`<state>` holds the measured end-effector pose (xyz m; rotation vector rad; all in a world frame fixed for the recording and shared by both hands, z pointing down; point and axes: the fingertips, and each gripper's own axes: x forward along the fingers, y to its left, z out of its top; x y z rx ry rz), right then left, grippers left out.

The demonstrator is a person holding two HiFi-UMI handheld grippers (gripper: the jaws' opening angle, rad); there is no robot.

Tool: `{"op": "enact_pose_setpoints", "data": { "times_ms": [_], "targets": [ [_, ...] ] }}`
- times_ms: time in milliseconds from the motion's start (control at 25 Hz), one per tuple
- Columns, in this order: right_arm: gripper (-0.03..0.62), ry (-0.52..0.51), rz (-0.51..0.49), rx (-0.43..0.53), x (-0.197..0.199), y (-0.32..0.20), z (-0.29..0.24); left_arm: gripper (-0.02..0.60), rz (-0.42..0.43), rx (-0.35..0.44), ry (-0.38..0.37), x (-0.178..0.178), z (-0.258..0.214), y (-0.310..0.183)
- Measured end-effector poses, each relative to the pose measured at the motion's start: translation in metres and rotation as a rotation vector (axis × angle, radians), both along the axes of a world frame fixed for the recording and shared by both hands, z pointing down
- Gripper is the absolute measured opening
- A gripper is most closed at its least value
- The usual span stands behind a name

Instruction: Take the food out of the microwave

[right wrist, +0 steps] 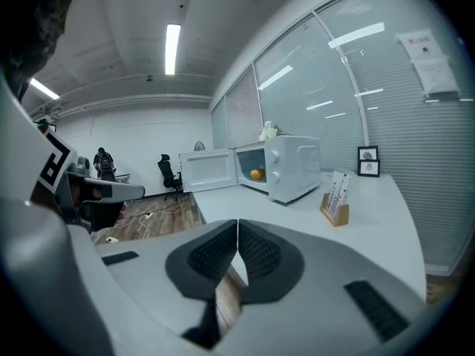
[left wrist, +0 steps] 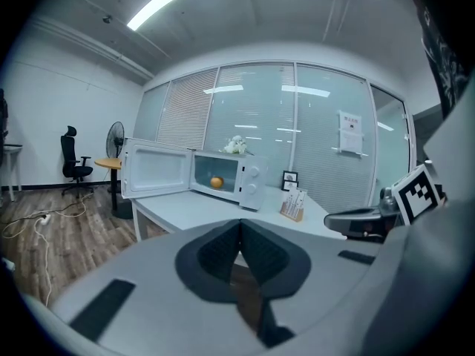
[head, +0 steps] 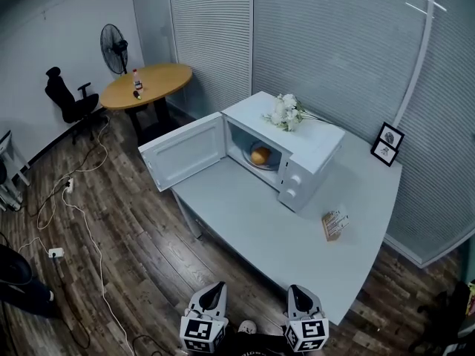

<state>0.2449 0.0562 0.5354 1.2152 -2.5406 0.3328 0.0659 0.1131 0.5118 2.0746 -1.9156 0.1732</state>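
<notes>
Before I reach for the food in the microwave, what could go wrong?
The left gripper and right gripper are shut; they must open first, or they'd just nudge the food. The food is round and sits on a plate, so it might roll if pinched off-centre. The open door sticks out on the left, where the left gripper could bump it.

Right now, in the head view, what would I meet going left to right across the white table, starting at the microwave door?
microwave door → orange inside the microwave → flowers on top → card holder → picture frame
</notes>
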Motion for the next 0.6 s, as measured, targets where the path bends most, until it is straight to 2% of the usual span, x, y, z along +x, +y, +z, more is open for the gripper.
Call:
{"op": "enact_pose_setpoints", "data": {
  "times_ms": [280,600],
  "targets": [
    [0.005,0.004,-0.004,-0.016,-0.009,-0.006,0.007,0.008,-0.009,-0.011,0.008,-0.011,0.007,-0.011],
    [0.005,0.006,0.051,-0.029,-0.029,-0.035,0.01,0.008,0.043,-0.012,0.015,-0.034,0.012,-0.054]
  ]
}}
